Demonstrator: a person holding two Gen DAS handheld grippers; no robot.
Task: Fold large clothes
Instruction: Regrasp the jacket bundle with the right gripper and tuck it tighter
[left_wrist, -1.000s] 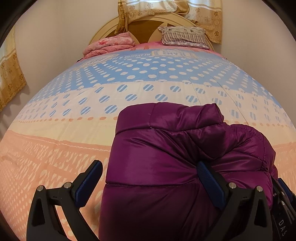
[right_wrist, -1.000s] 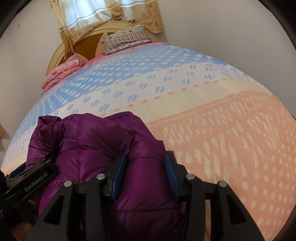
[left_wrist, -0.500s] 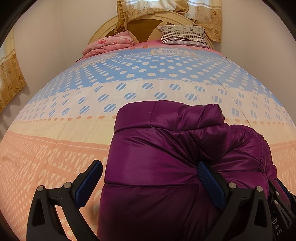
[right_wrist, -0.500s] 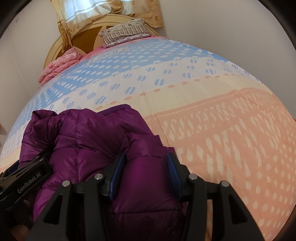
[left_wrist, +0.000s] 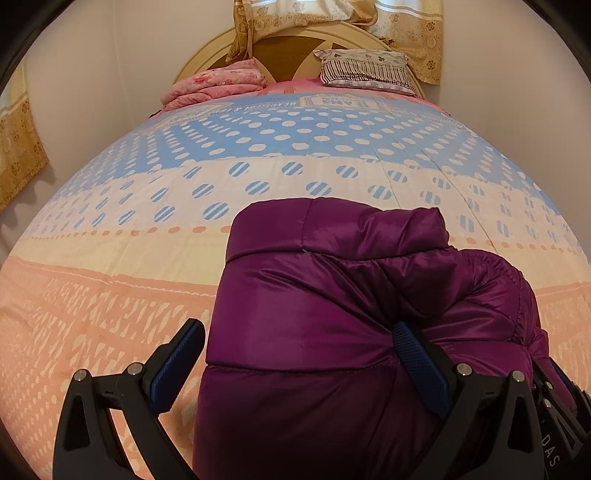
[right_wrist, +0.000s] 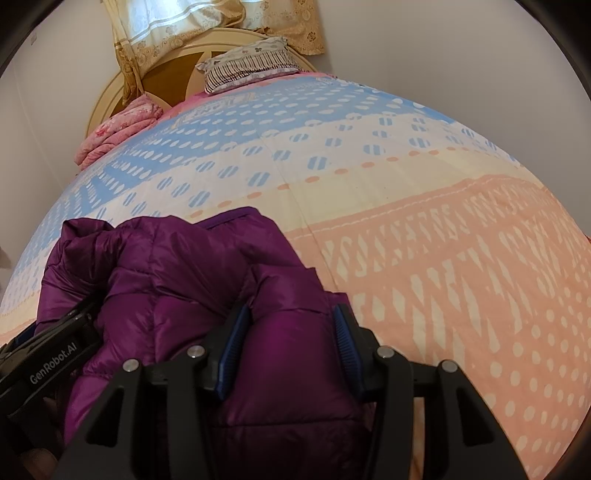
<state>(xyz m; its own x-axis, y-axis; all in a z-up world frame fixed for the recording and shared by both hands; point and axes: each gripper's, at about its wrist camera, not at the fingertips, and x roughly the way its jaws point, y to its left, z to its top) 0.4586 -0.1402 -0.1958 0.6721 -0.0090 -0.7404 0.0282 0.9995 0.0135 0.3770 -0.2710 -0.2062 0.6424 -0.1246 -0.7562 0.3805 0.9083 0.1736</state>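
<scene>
Lying between left fingers (left_wrist: 421, 354) spread wide, purple jacket (left_wrist: 314, 314); right fingers (right_wrist: 347, 338) clamp its fold.

Purple puffer jacket (left_wrist: 314, 332), shiny and quilted, folded into a thick, puffy bundle. Lying on the near, peach-patterned end of the bedspread (left_wrist: 92, 314). One padded fold bulging up at the front (right_wrist: 295, 350), seams creased.
</scene>
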